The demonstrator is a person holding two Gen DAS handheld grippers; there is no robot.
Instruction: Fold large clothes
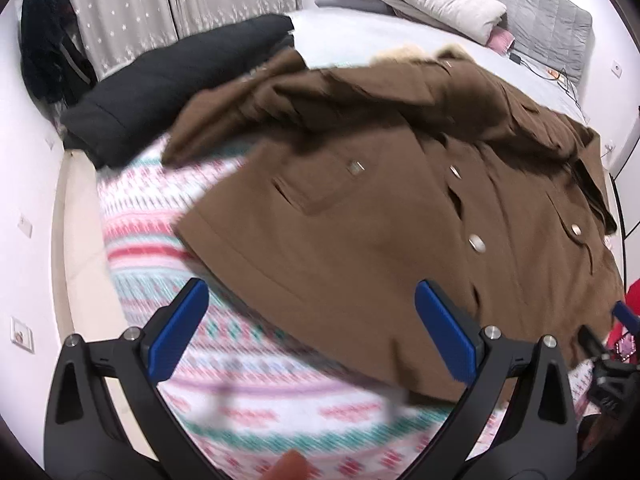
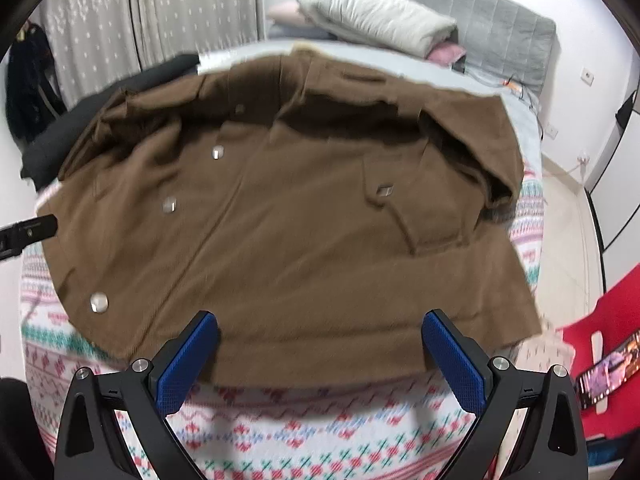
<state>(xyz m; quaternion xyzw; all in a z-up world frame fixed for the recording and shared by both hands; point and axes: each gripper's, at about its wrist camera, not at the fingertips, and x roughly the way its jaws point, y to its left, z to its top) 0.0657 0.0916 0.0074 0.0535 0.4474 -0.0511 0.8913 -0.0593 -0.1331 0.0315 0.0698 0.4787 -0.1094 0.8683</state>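
bedroom with starred grey curtains (image 1: 132, 4) at the upper left, and a bed whose patterned blanket (image 1: 256, 400) in pink, teal and white fills the lower part of both views. on it lies the brown coat (image 2: 288, 248), buttoned front up, taking the middle of each frame; its hem runs across the lower centre and its collar end sits toward the top, where a bit of pale fur trim (image 1: 396, 51) shows. both sleeves look already thrown inward, bunched in deep shadowed folds across the upper chest.

left gripper (image 1: 312, 332) has its blue pads spread wide, holding nothing, poised over the hem's left corner in the lower centre of its view. right gripper (image 2: 320, 356) is likewise wide apart and empty, just above the hem edge at the bottom of its view.

likely next is pinching the hem at two points and carrying it up toward the collar. risks, as i judge them: the fabric looks thick and heavy, so a shallow pinch could take only the top layer and leave the back panel behind. the bunched sleeves may slide out as the lower half lifts. uneven grips would skew the fold. a black coat (image 1: 172, 92) lies touching the brown one's upper left edge and could be dragged. a phone (image 2: 608, 372) on something red (image 2: 600, 316) sits at the lower right, near the right gripper's path.
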